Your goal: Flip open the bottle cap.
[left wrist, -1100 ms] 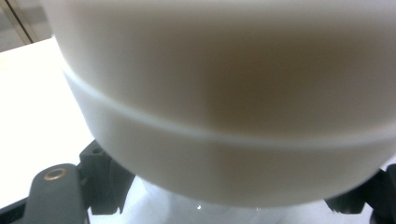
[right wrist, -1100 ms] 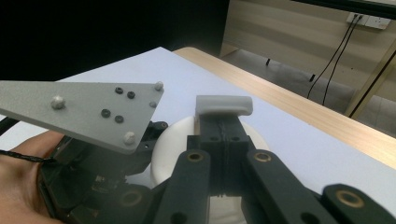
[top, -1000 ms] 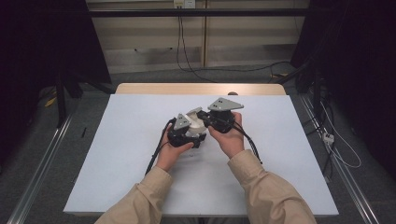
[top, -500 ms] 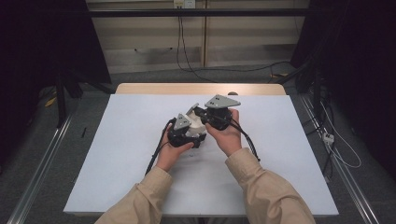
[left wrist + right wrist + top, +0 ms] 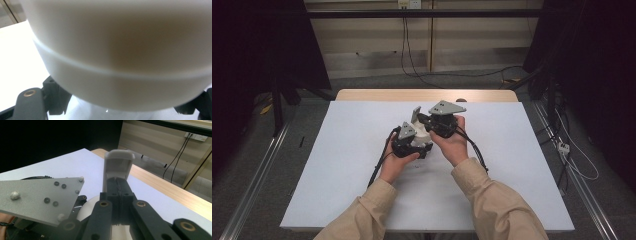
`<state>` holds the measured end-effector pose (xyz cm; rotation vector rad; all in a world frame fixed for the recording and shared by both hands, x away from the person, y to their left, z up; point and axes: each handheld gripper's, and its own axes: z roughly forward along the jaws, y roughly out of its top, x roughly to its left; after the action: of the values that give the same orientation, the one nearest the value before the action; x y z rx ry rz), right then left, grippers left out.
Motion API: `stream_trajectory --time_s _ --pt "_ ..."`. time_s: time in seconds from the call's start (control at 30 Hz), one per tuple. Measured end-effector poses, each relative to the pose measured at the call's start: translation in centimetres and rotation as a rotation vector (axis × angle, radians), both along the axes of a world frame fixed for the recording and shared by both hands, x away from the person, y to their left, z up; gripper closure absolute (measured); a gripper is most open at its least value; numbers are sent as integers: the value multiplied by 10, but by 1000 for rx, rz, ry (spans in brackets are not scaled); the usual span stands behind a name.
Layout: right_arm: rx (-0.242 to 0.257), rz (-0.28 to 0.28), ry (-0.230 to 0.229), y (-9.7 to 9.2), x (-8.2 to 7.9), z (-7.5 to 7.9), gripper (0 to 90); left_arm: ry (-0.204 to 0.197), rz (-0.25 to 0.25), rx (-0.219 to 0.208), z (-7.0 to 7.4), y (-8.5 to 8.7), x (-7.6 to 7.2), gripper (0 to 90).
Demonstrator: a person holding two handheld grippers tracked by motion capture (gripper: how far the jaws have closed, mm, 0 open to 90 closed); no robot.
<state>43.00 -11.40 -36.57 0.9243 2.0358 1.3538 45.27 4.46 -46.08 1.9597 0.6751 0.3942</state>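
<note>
On the white tabletop (image 5: 337, 170), near its middle, the left hand-held gripper (image 5: 412, 142) sits low in the person's left hand. Its jaws are closed on a rounded white object (image 5: 120, 62), which the left gripper view shows blurred and very close, so what it is cannot be told. Just right of it and touching, the right hand-held gripper (image 5: 432, 120) is held a little farther and higher. Its jaws are shut together, and at their tips stands an upright white flip lid (image 5: 118, 163), pinched by its lower edge. The grey three-cornered plate (image 5: 40, 197) of the left tool lies beside them.
</note>
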Motion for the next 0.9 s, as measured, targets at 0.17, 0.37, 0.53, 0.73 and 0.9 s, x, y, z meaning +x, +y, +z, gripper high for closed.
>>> stream_trajectory --time_s 0.17,0.37,0.53,0.73,0.9 --pt "-7 8 0 5 3 -2 895 1 0 0 0 0 0 185" --pt "-10 9 -2 7 7 -1 897 1 0 0 0 0 0 185" --pt "-9 7 -5 8 9 -1 898 1 0 0 0 0 0 185" --pt "-1 5 -5 9 11 -1 898 -6 4 4 0 0 0 185" --pt "-6 8 -7 10 14 -2 898 -6 5 6 0 0 0 186"
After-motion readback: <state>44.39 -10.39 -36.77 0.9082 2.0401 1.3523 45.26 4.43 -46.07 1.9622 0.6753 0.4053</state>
